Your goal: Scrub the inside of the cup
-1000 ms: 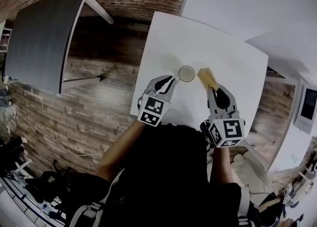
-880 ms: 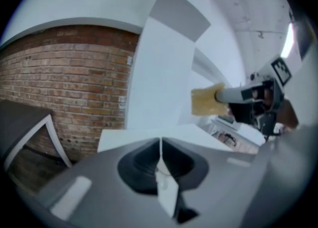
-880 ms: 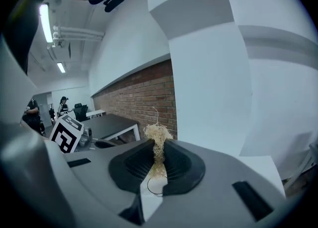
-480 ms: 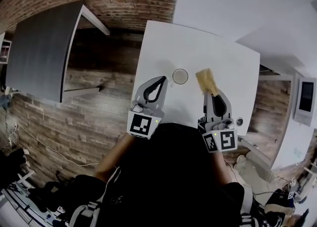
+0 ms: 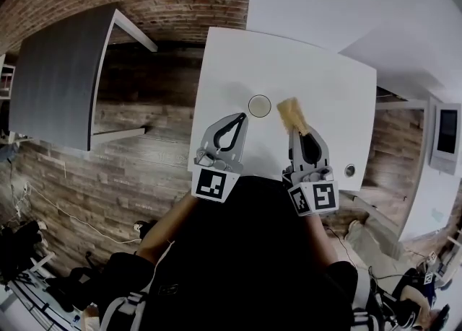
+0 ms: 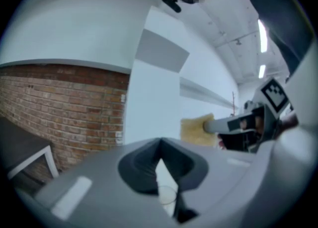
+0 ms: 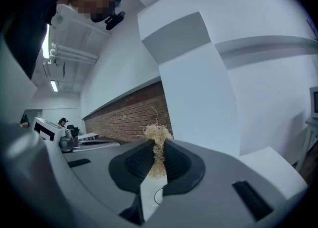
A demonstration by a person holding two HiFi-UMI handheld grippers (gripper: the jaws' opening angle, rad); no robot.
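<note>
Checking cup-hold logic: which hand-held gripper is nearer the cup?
Left. The left hand-held gripper, shut and empty, has its tip just below-left of the cup in the head view; the right hand-held gripper sits farther to the cup's right, clamping the scrubber.

The left gripper [image 5: 241, 117] no longer has its jaws apart right beside the cup [image 5: 259, 106]. They are now closed together with nothing between them, and the gripper sits drawn back toward the person, lifted clear of the cup's near left side. The right gripper [image 5: 297, 130], pinching the sponge [image 5: 290, 114], has also come back slightly nearer the person and a little higher.
</note>
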